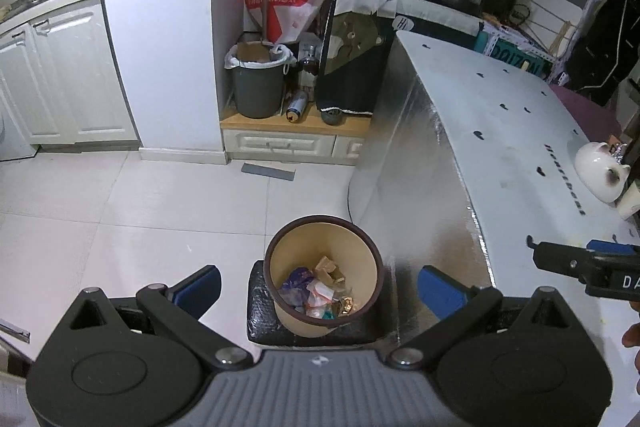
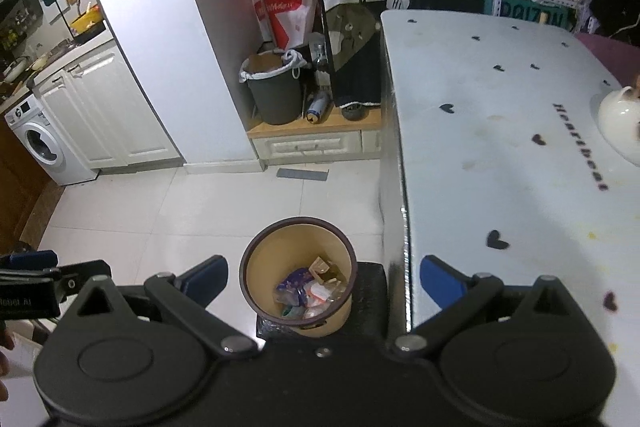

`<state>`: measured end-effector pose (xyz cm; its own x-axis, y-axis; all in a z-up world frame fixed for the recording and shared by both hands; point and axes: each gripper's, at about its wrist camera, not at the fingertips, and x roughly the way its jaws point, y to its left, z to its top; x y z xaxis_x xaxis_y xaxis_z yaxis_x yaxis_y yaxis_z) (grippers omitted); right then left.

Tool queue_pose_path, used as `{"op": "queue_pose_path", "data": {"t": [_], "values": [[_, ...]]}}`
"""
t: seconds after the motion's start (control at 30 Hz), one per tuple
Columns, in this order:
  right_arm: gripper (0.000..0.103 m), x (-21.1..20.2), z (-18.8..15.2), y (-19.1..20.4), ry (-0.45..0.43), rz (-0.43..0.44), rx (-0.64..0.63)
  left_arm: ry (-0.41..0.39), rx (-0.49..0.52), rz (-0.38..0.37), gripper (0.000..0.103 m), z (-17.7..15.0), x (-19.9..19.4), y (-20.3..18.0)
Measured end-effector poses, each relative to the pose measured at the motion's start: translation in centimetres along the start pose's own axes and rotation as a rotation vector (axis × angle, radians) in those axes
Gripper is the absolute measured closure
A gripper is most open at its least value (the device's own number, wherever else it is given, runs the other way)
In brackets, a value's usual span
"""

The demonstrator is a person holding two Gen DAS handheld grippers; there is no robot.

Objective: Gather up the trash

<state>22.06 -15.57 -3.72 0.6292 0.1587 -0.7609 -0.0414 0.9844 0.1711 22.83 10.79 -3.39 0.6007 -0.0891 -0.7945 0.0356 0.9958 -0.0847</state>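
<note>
1. Two grippers hang above the floor beside the table, both with jaws spread wide and nothing between them: the left gripper (image 1: 318, 285) and the right gripper (image 2: 324, 279).
2. Straight ahead of each, at twelve o'clock and below, stands the small tan bin (image 1: 276, 267) with a dark rim, set on a black stool or box (image 1: 260, 323) (which of the two I cannot tell). Wrappers (image 1: 320, 289) already lie in its bottom, so part of the collecting looks done.
3. At three o'clock from the bin rises the white table (image 1: 480, 115), its top printed with small dark hearts. No loose trash shows on the part in view; a white cat-shaped pot (image 1: 600, 169) sits near its far right edge.
4. At about eleven o'clock, well apart across the tiled floor, a grey lined bin (image 1: 258, 87) stands on a low wooden platform with a can (image 1: 296, 107) lying beside it.
5. Risks, as I judge them:
   - The tan bin sits on a raised perch close to the table's edge, so a gripper swinging low could knock it over and spill the wrappers.
   - The two grippers are close together (each shows in the other's view), and a careless turn could bump them.
   - A light wrapper released too far to one side could miss the narrow mouth.
</note>
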Motion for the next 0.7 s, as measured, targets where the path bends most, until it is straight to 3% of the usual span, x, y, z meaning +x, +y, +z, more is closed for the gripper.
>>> {"op": "queue_pose_path", "data": {"t": [0.7], "values": [[0.0, -8.2, -4.2, -2.9, -0.071, 0.008, -0.045, -0.073, -0.012, 0.057, 0.0, -5.5, -7.5, -4.4]]}}
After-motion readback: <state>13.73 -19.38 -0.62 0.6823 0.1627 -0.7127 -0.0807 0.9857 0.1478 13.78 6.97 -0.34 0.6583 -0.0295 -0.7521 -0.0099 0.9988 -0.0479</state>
